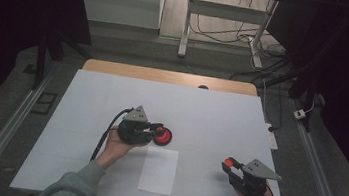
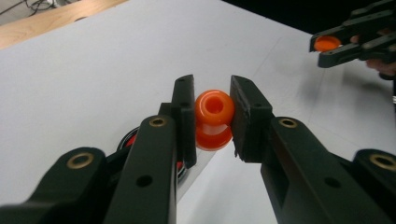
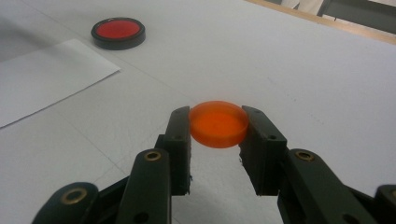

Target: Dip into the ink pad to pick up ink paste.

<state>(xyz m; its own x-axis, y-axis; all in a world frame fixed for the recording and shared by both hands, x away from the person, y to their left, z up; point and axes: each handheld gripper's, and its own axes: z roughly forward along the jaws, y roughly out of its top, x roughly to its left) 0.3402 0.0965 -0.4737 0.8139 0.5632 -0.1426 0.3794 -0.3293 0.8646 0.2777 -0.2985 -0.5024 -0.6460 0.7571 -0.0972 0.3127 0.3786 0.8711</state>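
White table cover [image 1: 210, 117] lit, dark room around, wooden edge [image 1: 165, 75] beyond.

Just under the left gripper [image 1: 154, 132] sits a red pad in a black ring [image 1: 162, 136], and a flat sheet of paper [image 1: 159, 170] lies near it. Between it and the right gripper [image 1: 231, 166], the white table [image 1: 220, 119] is open. Beyond both, wide bare room.
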